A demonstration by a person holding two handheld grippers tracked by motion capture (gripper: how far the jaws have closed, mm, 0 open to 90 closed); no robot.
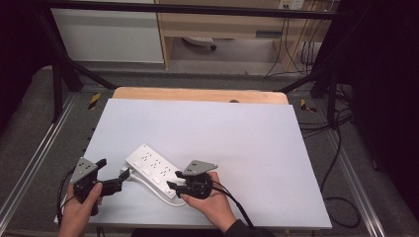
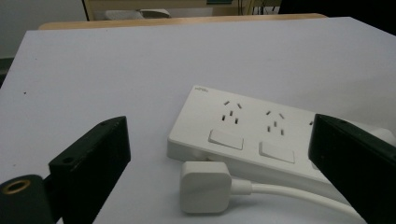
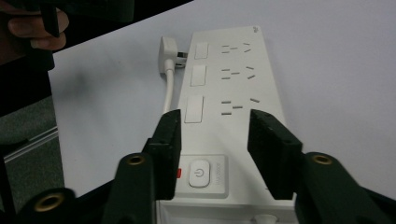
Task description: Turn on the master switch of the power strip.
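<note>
A white power strip (image 1: pixel 150 168) lies slantwise on the white table top (image 1: pixel 222 128), near its front left. It has several sockets and rocker switches (image 3: pixel 229 79). Its white plug (image 2: pixel 205 186) lies loose beside its near side, the cable (image 3: pixel 168 88) trailing along the strip. My left gripper (image 1: pixel 112 174) is open, its jaws wide apart to either side of the plug and the strip's end (image 2: pixel 243 130), touching neither. My right gripper (image 3: pixel 215 126) hovers over the strip's other end, by the round power button (image 3: pixel 200 171). Its jaws stand apart with nothing pressed between them.
A wooden table edge (image 1: pixel 197 94) shows behind the white top. Black frame posts (image 1: pixel 59 84) stand at both sides, and cables (image 1: pixel 341 148) lie on the floor to the right. The person's hands (image 1: pixel 212 202) come in at the front edge.
</note>
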